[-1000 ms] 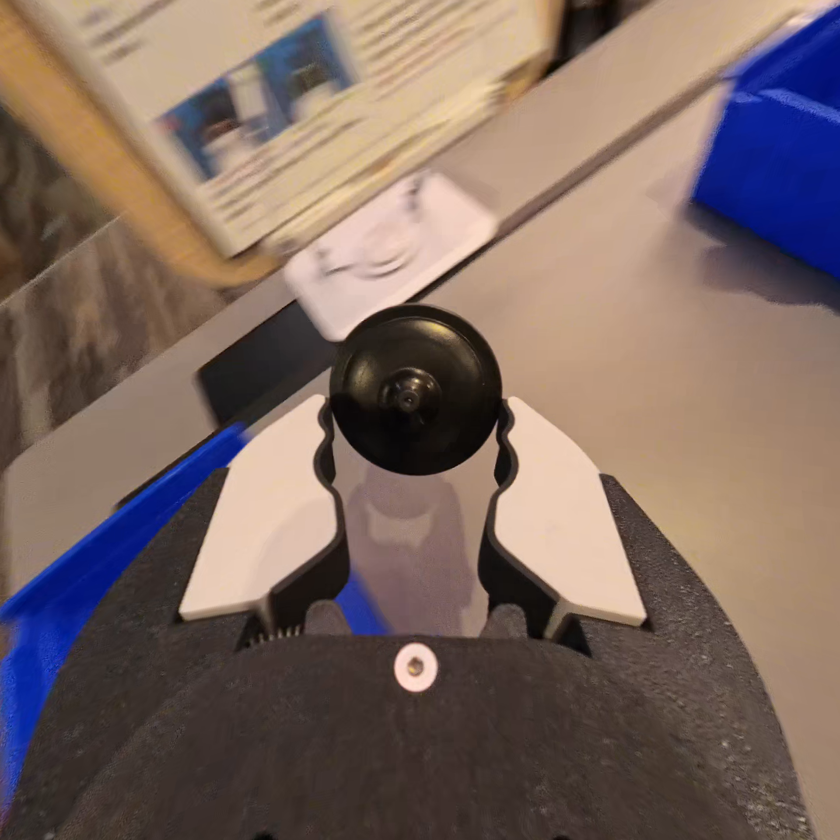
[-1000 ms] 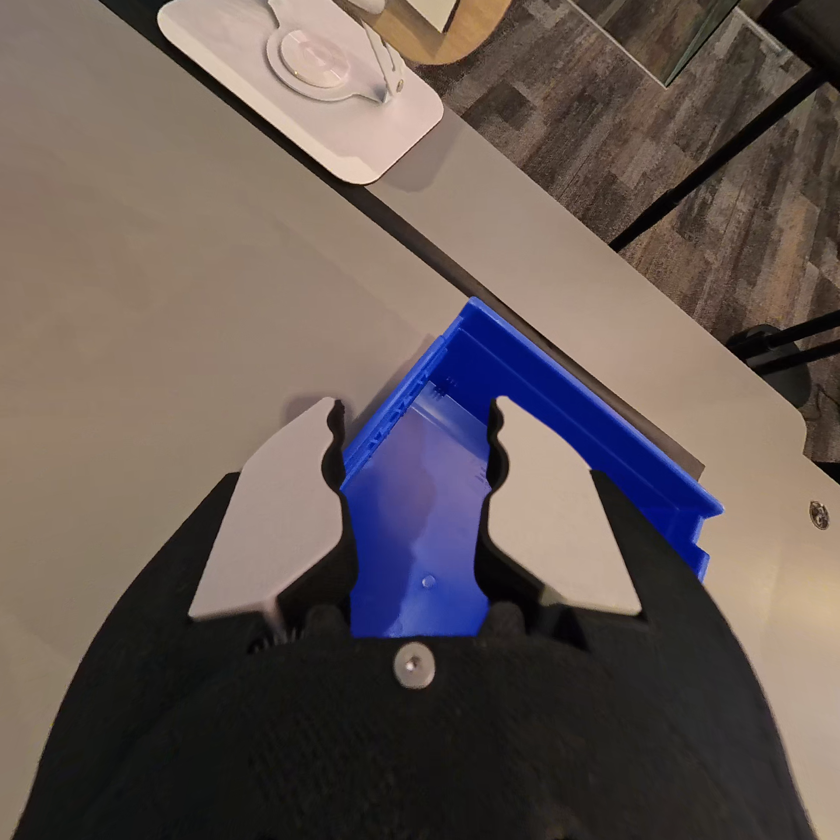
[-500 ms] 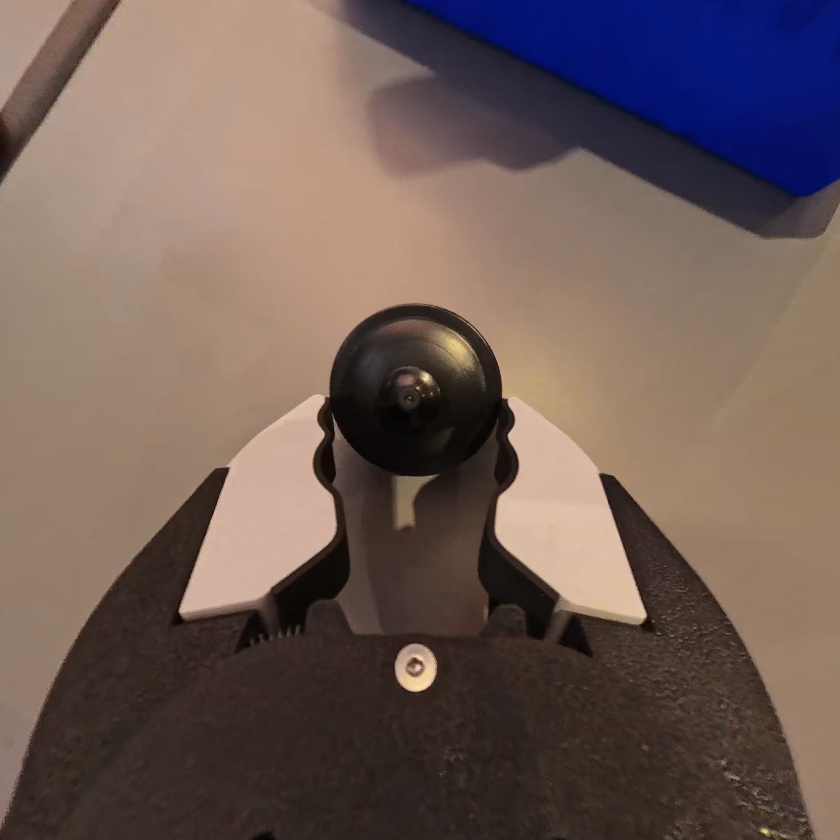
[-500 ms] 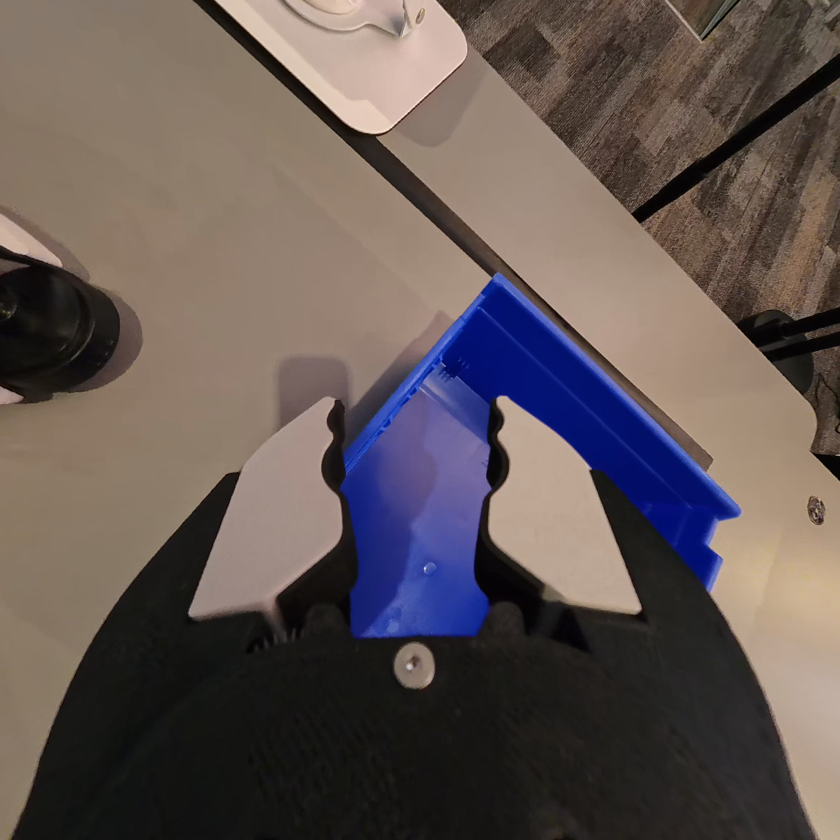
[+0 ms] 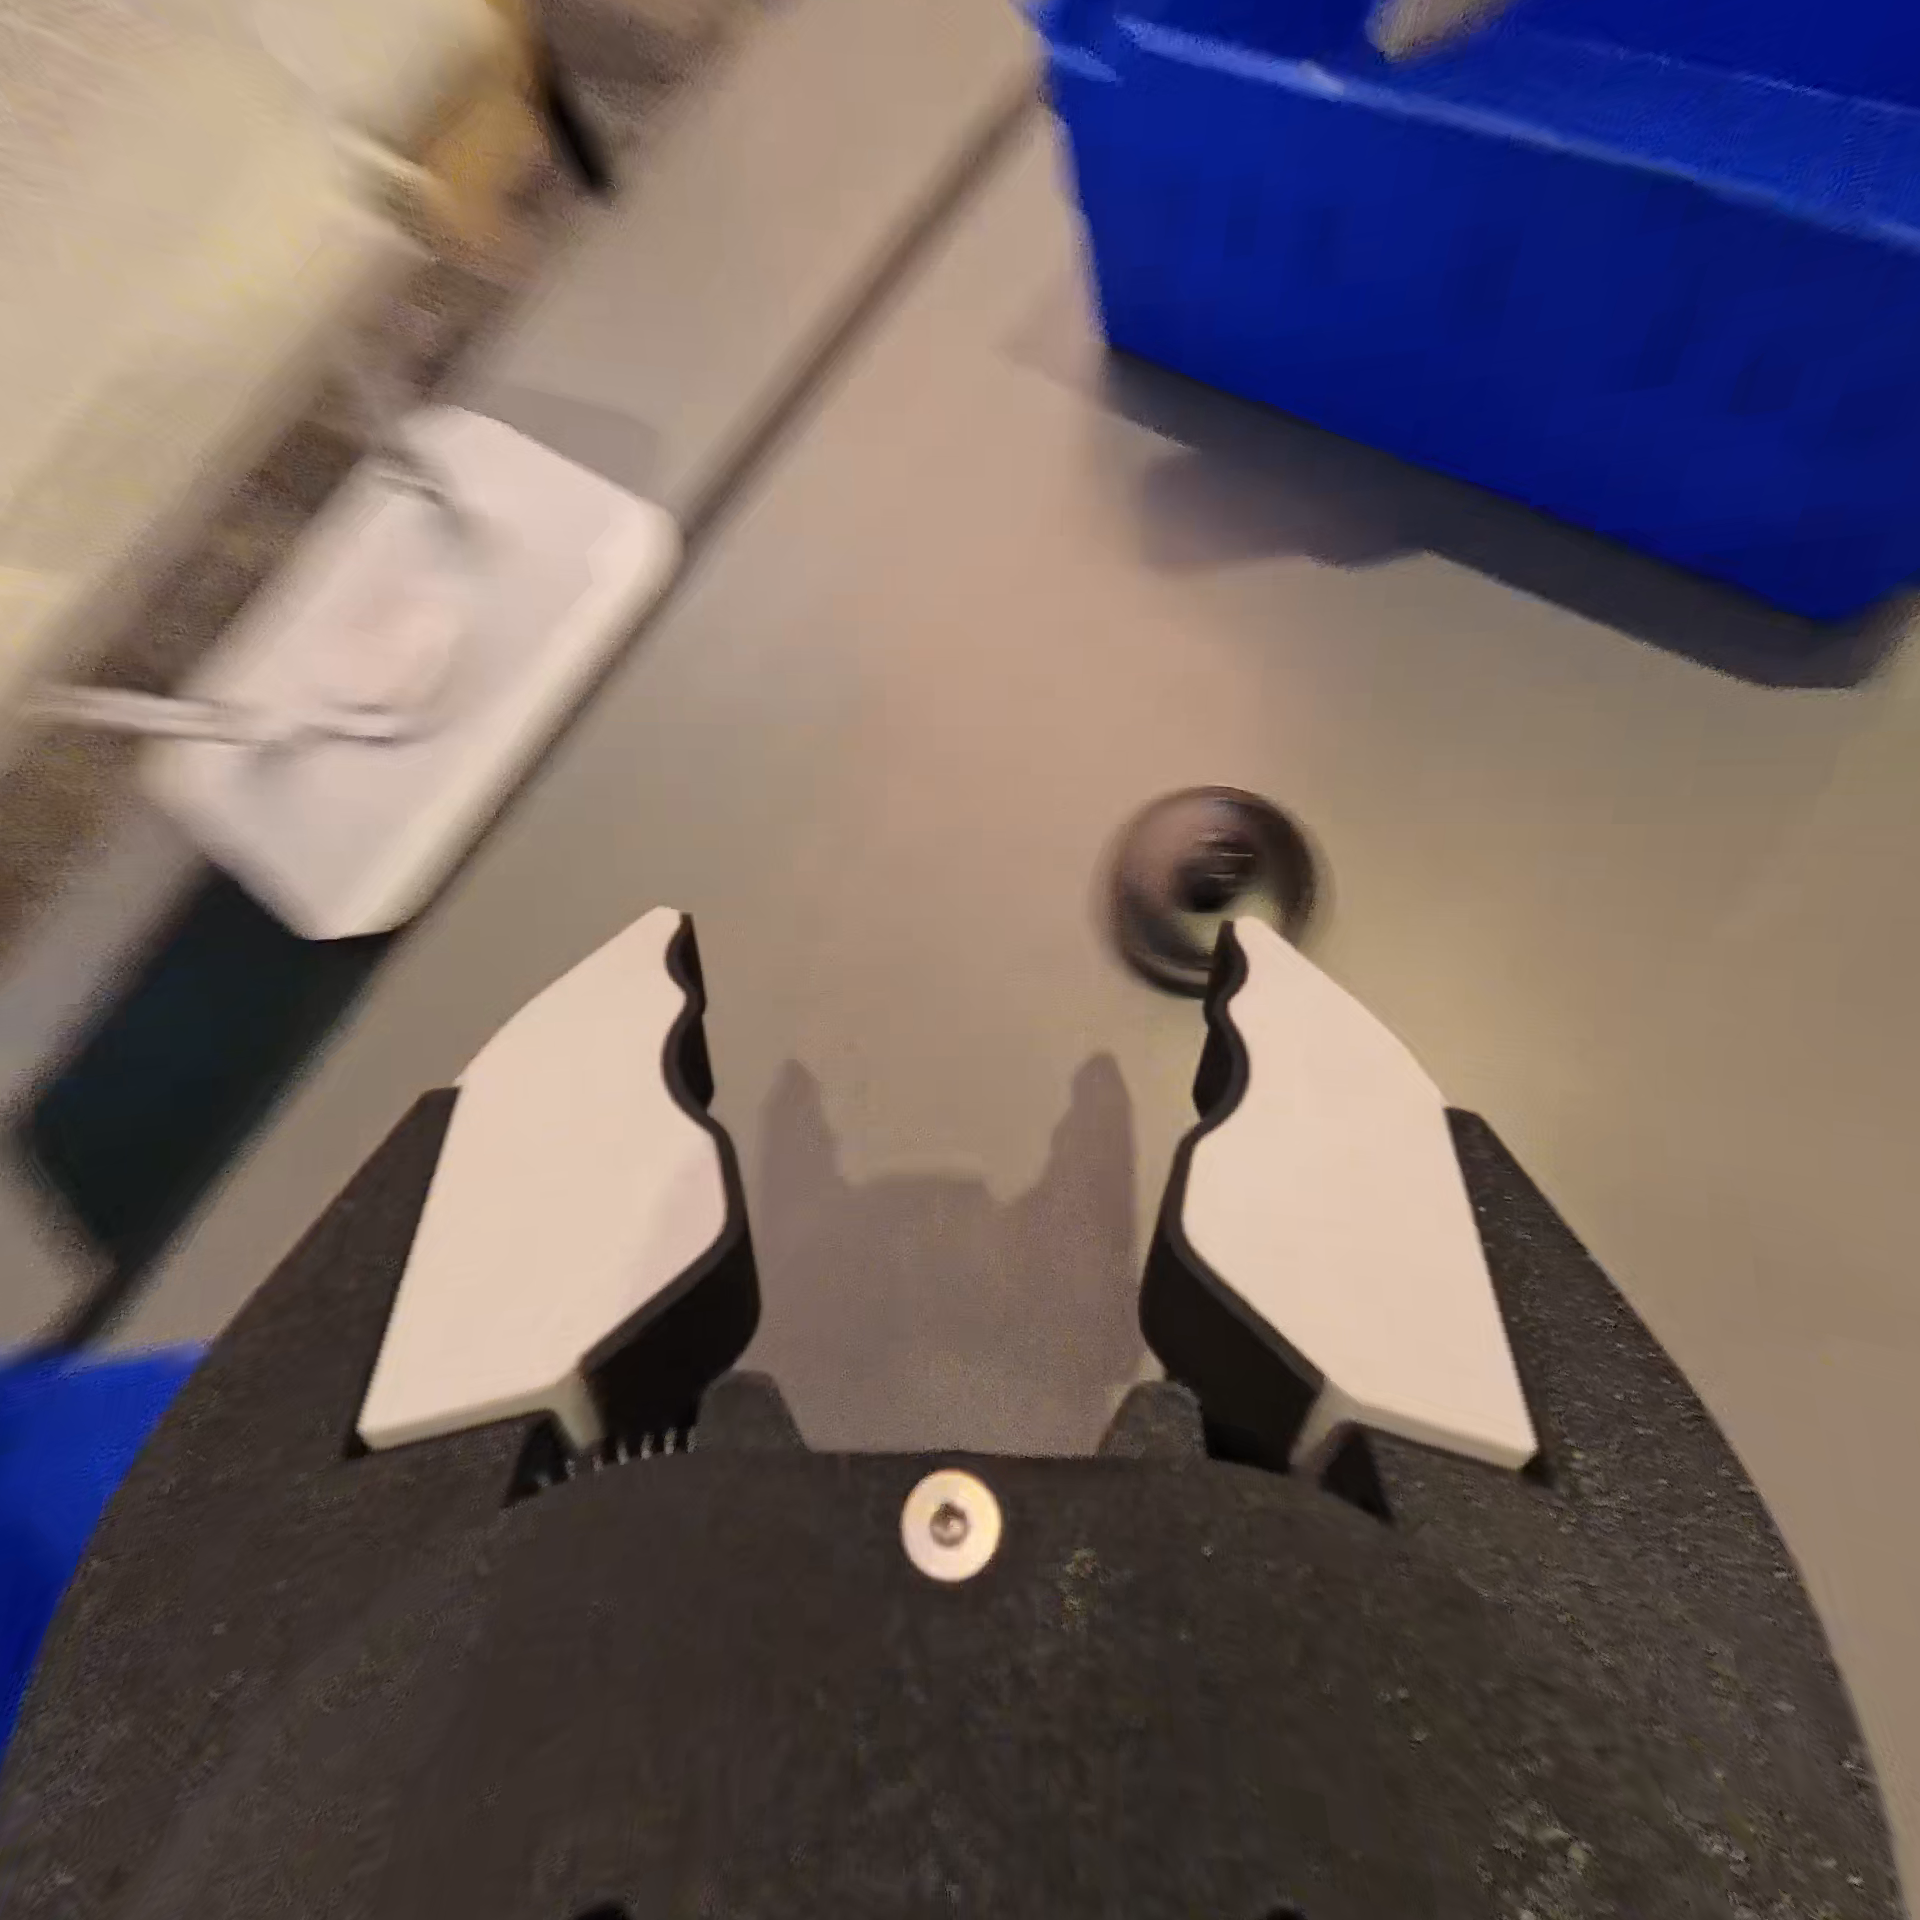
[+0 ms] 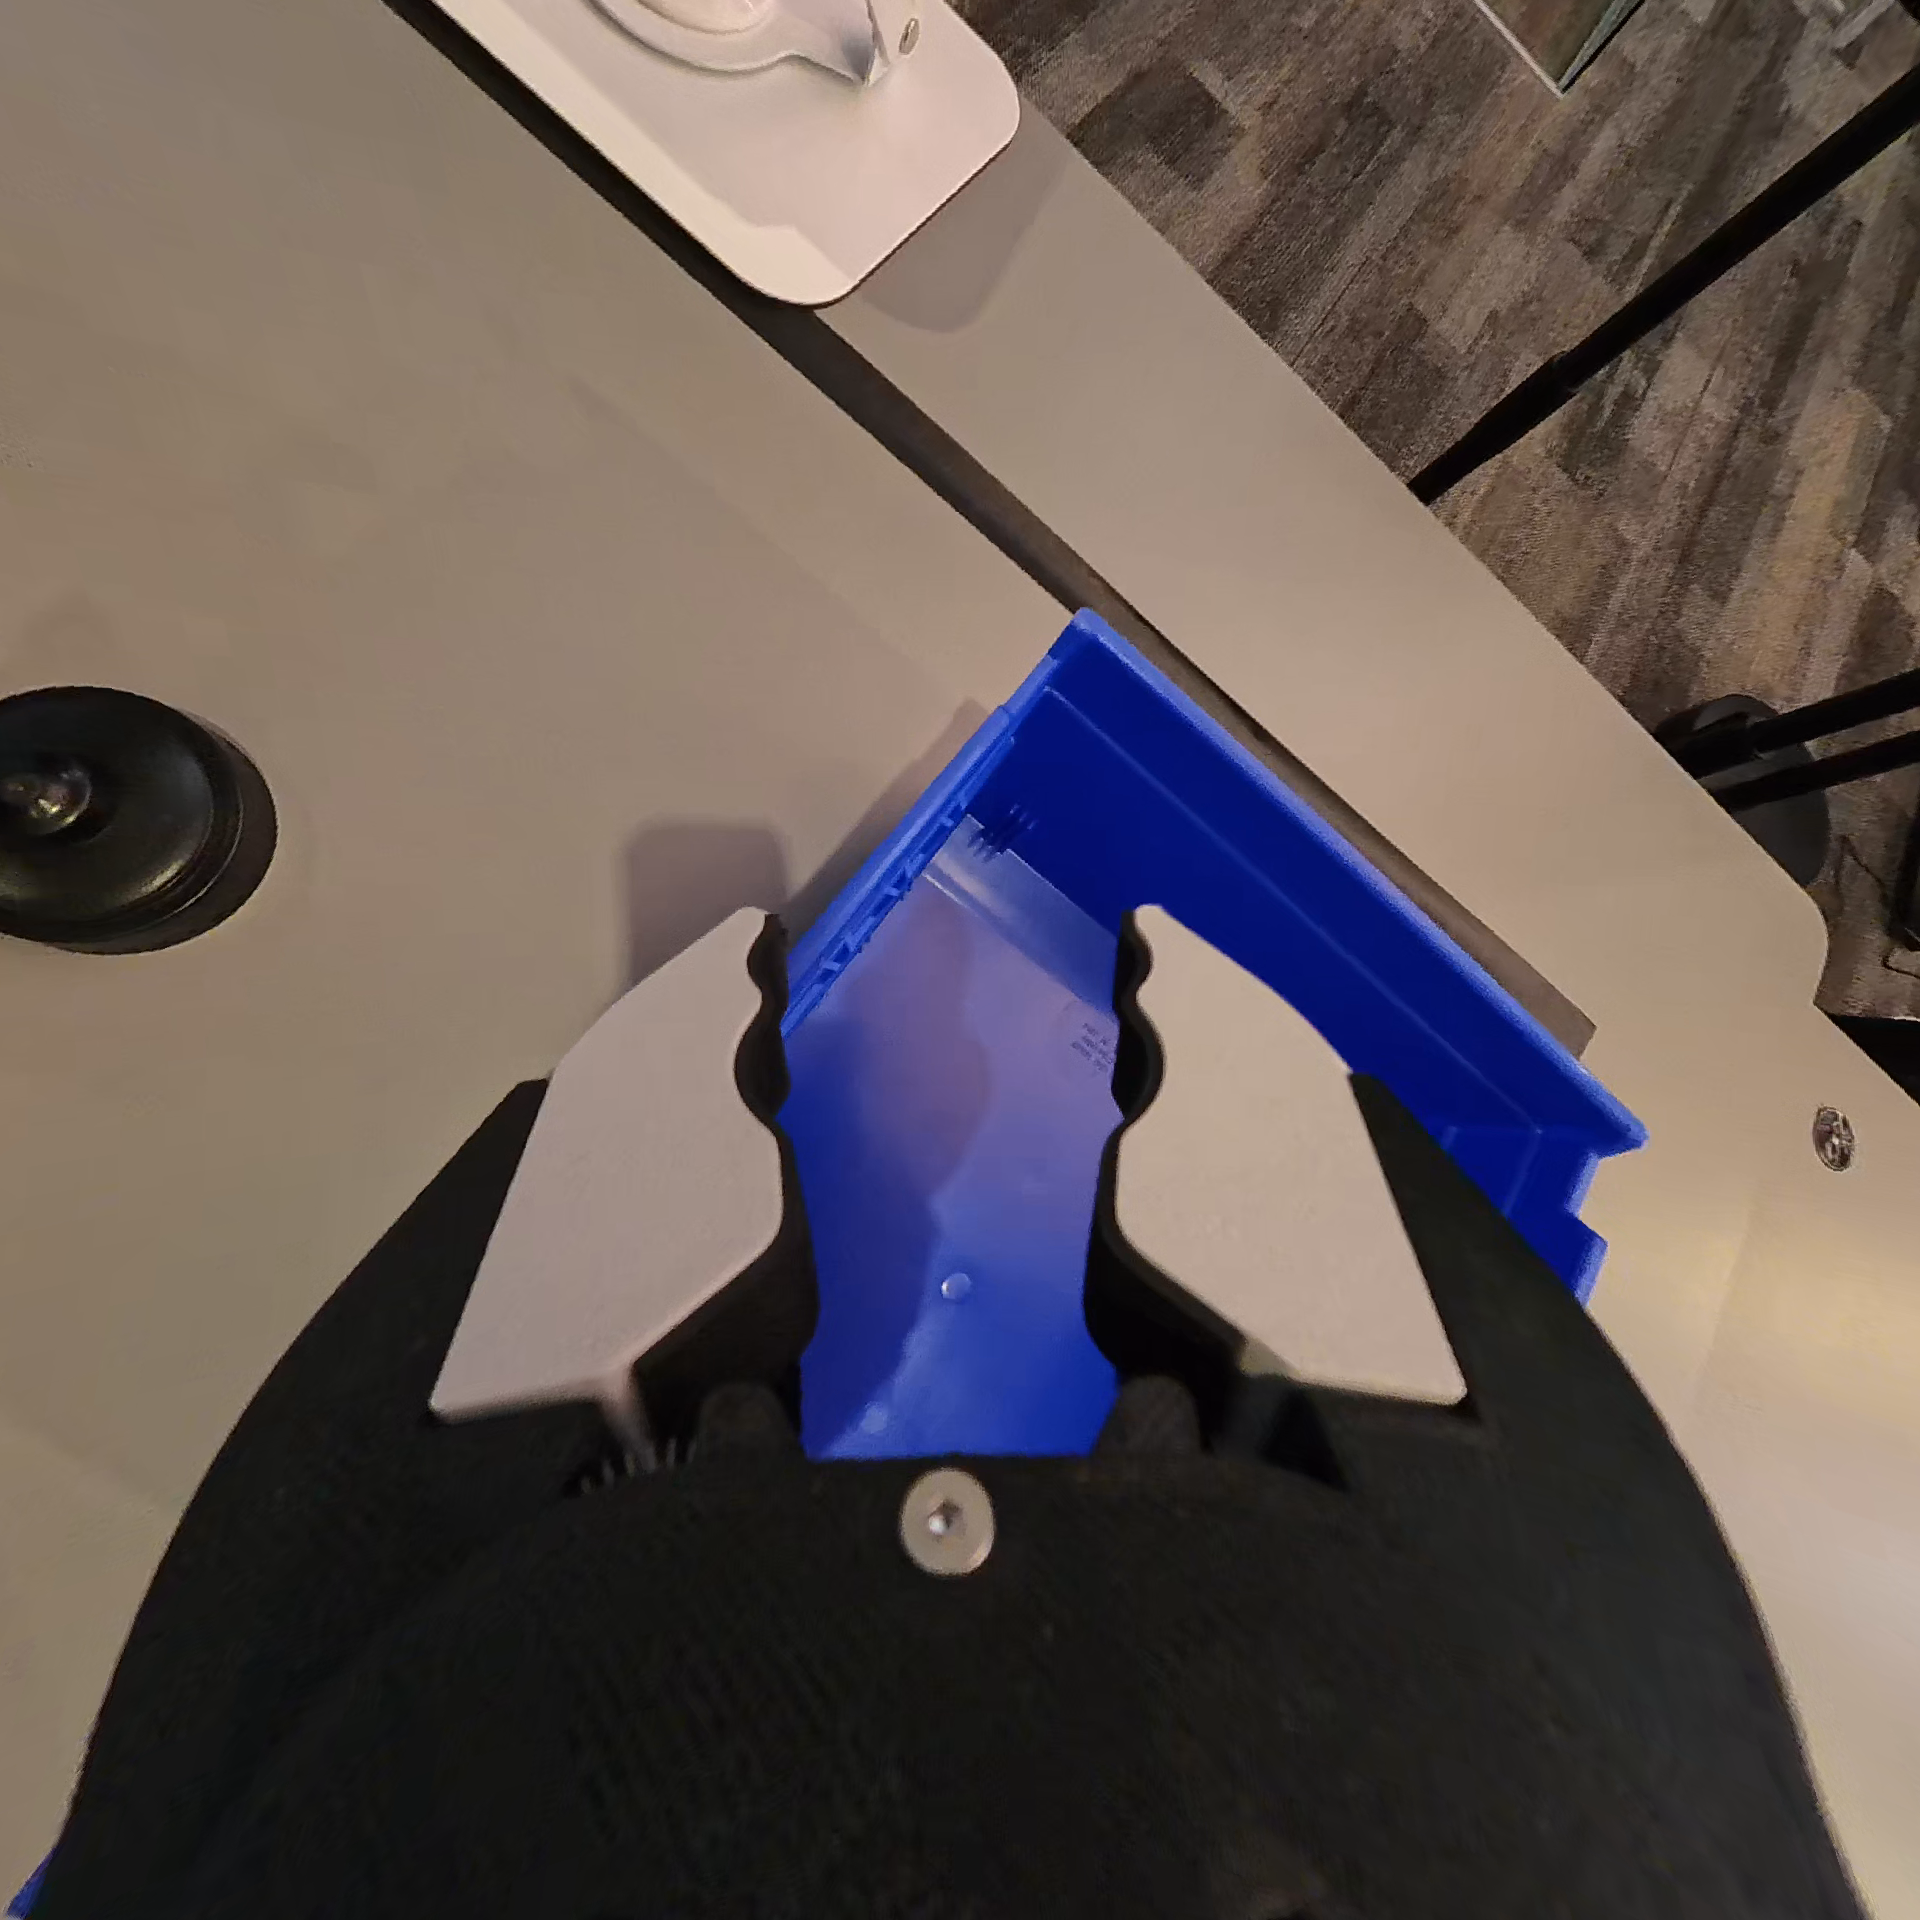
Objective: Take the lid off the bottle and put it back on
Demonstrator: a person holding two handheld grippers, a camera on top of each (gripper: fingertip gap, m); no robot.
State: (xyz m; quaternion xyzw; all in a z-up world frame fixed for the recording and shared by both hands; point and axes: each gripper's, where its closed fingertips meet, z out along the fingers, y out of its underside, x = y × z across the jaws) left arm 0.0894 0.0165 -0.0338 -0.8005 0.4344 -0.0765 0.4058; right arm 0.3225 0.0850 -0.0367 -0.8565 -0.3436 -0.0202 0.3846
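Observation:
A black round bottle top with a small nozzle in its centre (image 5: 1210,878) sits on the grey table, blurred, just beyond my left gripper's right fingertip. I see it from above and cannot tell whether it is the lid alone or the whole bottle. It also shows at the left edge of the right wrist view (image 6: 114,816). My left gripper (image 5: 954,925) is open and empty above the table. My right gripper (image 6: 951,916) is open and empty, hovering over a blue bin (image 6: 1299,883).
The blue bin (image 5: 1507,291) stands at the far right of the left wrist view. A white stand base (image 5: 416,665) (image 6: 790,135) lies by the seam between the tables. Another blue bin's corner (image 5: 62,1455) shows at lower left. The table edge and floor (image 6: 1558,260) are at upper right.
My left gripper has opened and let go of the black bottle top, which now rests on the table, and has swung away from it. My right gripper has barely moved over the blue bin.

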